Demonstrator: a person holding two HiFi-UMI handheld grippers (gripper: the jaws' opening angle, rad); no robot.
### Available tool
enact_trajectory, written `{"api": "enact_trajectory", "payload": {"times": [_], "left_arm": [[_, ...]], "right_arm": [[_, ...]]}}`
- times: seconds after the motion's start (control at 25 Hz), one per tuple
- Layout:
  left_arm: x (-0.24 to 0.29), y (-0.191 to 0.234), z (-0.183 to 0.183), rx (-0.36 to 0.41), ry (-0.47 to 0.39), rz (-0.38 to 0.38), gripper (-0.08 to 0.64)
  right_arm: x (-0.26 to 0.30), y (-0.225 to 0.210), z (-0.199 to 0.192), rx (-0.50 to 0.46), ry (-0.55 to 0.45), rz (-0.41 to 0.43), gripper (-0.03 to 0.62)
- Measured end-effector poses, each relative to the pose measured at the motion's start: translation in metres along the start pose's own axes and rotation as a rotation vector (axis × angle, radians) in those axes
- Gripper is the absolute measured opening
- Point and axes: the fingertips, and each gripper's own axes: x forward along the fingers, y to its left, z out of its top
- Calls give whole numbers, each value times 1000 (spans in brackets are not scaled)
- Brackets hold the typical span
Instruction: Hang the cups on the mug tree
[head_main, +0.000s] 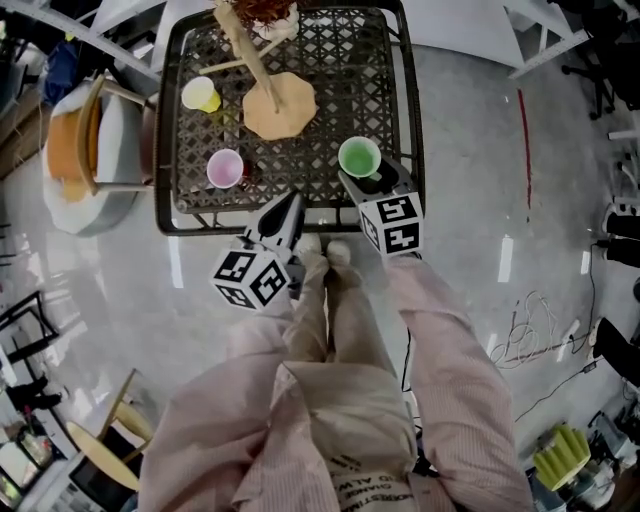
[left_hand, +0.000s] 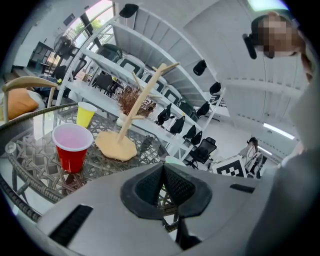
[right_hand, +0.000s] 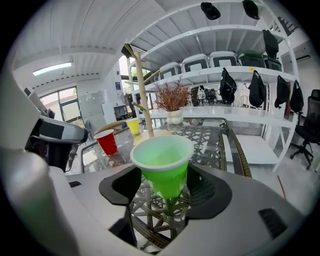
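- A person stands at the near edge of a lattice tabletop (head_main: 390, 90) with a hand-held gripper in each hand. Three cups stand on it, mouths up, and none hangs on the mug tree (head_main: 280, 105) yet.
- The right hand-held gripper (right_hand: 162, 187) has its jaws spread wide around the green cup (right_hand: 162, 160), which stands upright on the near right part of the tabletop. A gap shows between the left pad and the cup wall. The cup looks bracketed rather than clamped, apparently lined up for a squeeze low on its tapered body.
- The left hand-held gripper (left_hand: 164, 170) has its jaws together on nothing. It hangs over the near edge, close to the red cup (head_main: 225, 167), and is probably parked there to leave the right side room to work.
- The red cup sits near left and the yellow cup (head_main: 200, 93) sits farther back on the left. They are well apart, a spacing that should let each be taken alone.
- The wooden mug tree rests on its flat base at the middle of the tabletop, beyond the green cup and to its left, with its pegs bare. No handle shows on any cup, so each would most likely go mouth-down over a peg.
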Motion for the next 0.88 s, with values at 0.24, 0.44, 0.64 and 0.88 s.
{"api": "enact_trajectory", "payload": {"times": [0.24, 0.44, 0.64, 0.88], "left_arm": [[2, 2, 17, -7, -23, -8, -2], [1, 3, 35, -8, -36, -17, -2], [0, 9, 56, 3, -55, -21, -2], [-1, 16, 81, 5, -81, -29, -2]], "right_arm": [[3, -1, 21, -1, -13, -12, 279], [7, -1, 46, -11, -25, -17, 279], [13, -7, 75, -31, -38, -36, 279], [21, -9, 106, -81, -42, -53, 279]]}}
